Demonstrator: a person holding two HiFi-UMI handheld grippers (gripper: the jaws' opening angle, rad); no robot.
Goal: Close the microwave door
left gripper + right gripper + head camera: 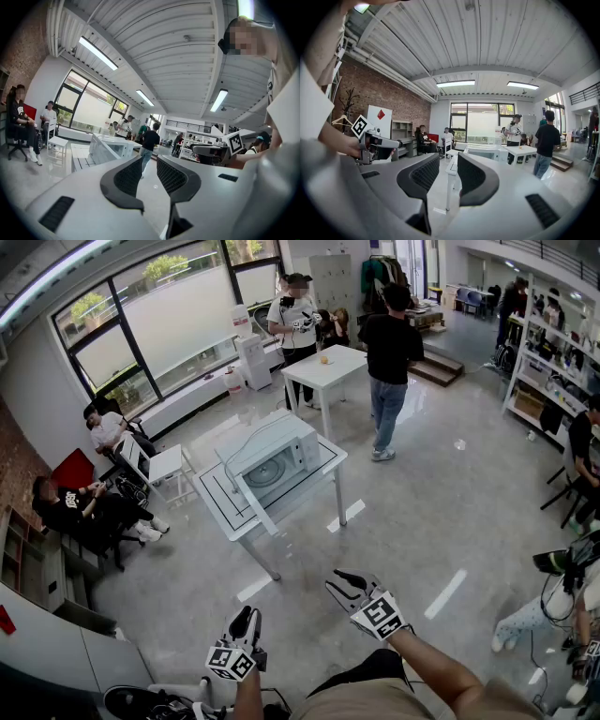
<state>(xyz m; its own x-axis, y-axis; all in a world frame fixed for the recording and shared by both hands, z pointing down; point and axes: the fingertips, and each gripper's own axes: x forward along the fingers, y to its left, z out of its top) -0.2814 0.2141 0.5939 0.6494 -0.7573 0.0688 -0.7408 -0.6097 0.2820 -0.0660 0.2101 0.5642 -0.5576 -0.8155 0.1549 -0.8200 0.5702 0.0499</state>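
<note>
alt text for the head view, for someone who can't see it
A white microwave sits with its door open on a white table mid-room, with people standing and sitting around. At the bottom, the left gripper and right gripper are well short of it, jaws slightly apart, empty.

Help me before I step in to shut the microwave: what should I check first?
1. Open door on the microwave: ok, it stands open, ready to be closed.
2. Left hand-held gripper free: ok, jaws apart, nothing between them.
3. Right hand-held gripper free: ok, jaws apart, empty.
4. Door within reach: not ok, both grippers are far short of the table.
5. Anything inside blocking the door: cannot tell.
</note>
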